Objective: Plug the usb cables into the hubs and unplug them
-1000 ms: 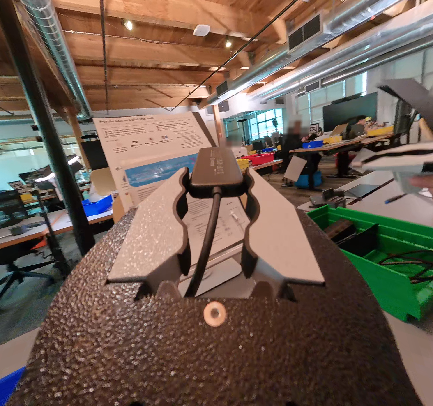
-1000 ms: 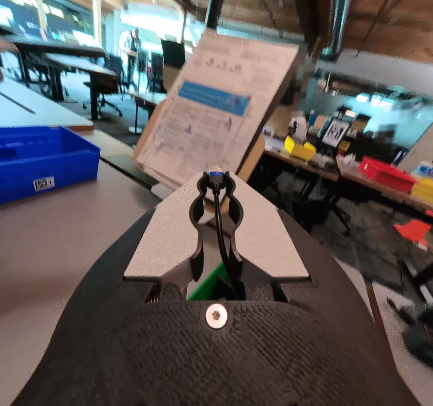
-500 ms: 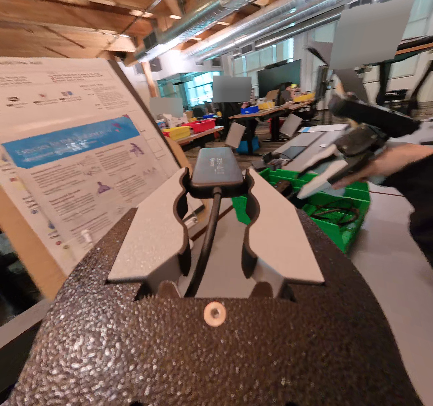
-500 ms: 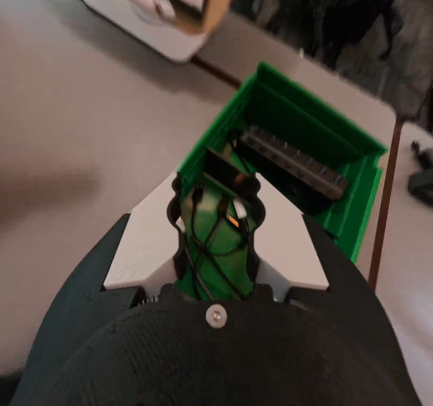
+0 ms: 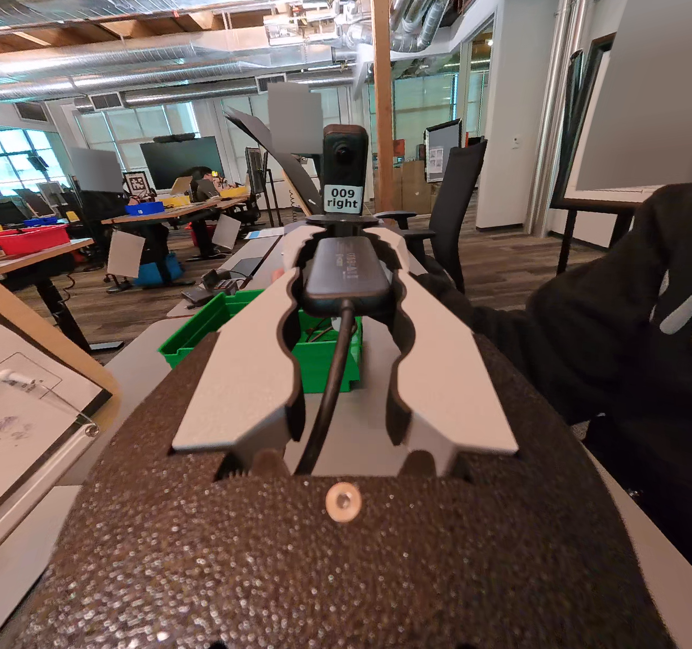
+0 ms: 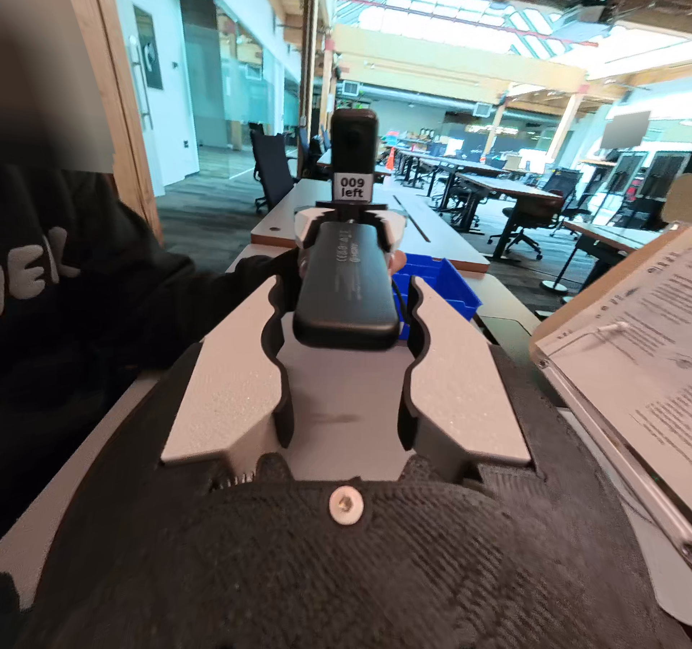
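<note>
Open office; hub (image 5: 346, 282) clamped in left tool (image 5: 346, 295), right tool (image 6: 342, 307) spread.

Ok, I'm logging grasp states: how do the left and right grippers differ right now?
The left gripper is shut on the USB hub; the right gripper is open, holding nothing. The left clamps the hub's cable end; the right's jaws only flank its free end. Both point at each other along the hub.
</note>
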`<control>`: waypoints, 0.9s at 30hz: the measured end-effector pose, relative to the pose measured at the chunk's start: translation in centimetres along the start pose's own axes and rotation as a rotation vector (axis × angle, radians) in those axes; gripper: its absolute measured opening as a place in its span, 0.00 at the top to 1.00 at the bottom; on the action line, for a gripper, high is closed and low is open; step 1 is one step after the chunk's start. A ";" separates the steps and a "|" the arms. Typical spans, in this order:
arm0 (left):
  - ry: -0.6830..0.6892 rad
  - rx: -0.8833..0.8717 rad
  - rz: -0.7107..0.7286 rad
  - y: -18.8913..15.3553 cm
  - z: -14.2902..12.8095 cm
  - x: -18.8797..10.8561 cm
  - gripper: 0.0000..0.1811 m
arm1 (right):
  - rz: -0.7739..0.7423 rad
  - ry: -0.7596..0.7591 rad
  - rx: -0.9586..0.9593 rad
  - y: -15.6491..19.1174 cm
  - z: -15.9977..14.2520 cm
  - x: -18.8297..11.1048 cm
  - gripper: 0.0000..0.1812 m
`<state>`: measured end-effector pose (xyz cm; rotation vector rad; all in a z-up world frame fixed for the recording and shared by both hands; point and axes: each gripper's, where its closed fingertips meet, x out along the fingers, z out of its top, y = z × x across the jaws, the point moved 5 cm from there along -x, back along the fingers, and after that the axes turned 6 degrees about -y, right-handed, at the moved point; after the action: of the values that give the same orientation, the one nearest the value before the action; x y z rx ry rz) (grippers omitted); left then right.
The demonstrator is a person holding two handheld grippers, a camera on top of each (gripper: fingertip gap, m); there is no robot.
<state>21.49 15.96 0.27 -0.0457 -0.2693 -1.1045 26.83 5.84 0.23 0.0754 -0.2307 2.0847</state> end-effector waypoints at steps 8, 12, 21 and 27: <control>0.004 0.022 -0.002 0.1 -0.1 -0.6 0.75 | -0.003 0.077 -0.011 -0.2 -0.7 1.4 0.71; -0.060 0.047 0.034 0.3 0.6 -0.9 0.75 | -0.026 0.000 -0.047 -0.3 0.7 2.0 0.71; 0.003 0.157 0.090 0.4 0.8 -1.1 0.75 | -0.113 0.052 -0.089 -0.9 0.0 1.8 0.71; 0.024 0.169 0.075 0.2 0.8 -1.7 0.75 | -0.094 0.106 -0.086 -0.6 -0.6 2.3 0.71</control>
<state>20.74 17.70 0.69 0.1070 -0.3354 -1.0036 26.18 8.21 0.09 -0.0746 -0.2472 1.9758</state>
